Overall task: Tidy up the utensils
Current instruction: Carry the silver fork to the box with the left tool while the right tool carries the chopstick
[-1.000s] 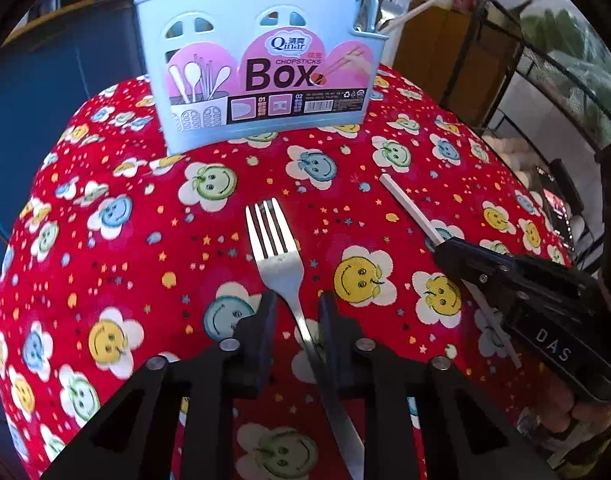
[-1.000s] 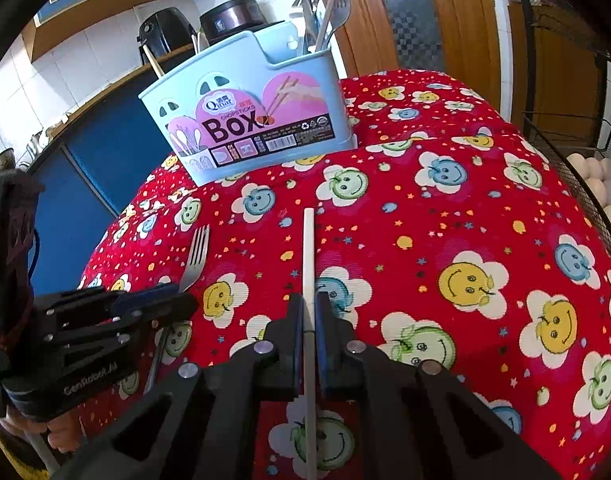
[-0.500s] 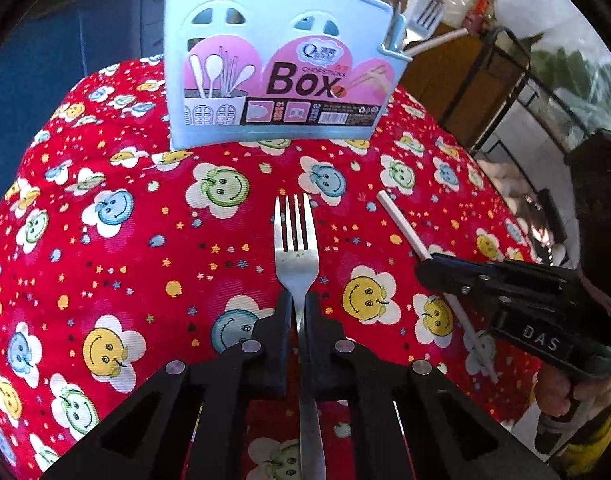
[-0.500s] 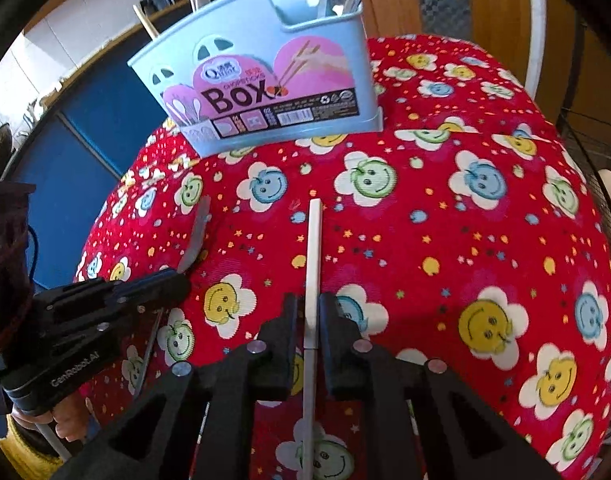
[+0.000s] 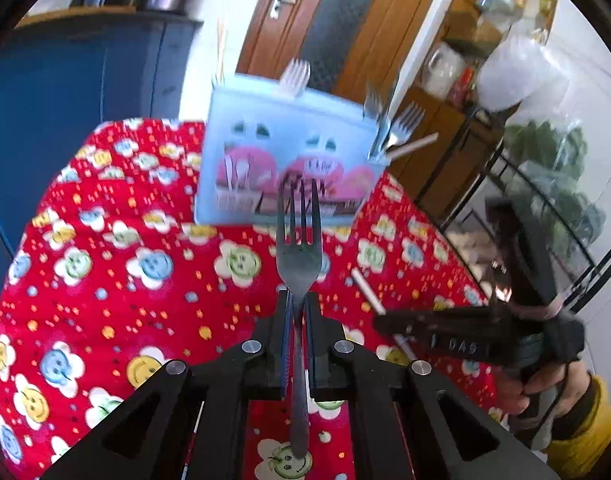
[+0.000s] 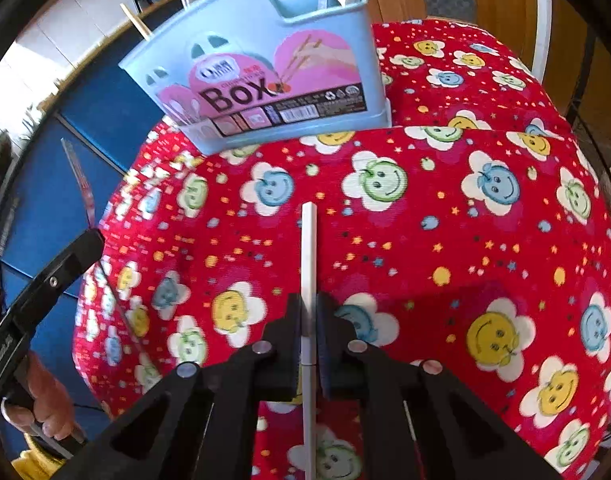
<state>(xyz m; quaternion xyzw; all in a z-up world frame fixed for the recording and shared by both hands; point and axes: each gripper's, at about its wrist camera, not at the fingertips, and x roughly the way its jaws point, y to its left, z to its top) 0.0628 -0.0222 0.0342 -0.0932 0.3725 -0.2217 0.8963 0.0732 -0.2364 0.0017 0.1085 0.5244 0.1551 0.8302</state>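
Fork: clamped in left tongs, tines at 12 o'clock
Chopstick: right tongs closing on it
Box: on worktop

A bench draped in red smiley-flower cloth carries a pale blue utensil box standing upright, well ahead of the right gripper.

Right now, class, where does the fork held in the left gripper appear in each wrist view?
Left wrist view: the fork stands centre, clamped between the fingers.
Right wrist view: the fork is at the far left edge, blurred, against the blue cabinet.
Shared landmark: the blue utensil box.
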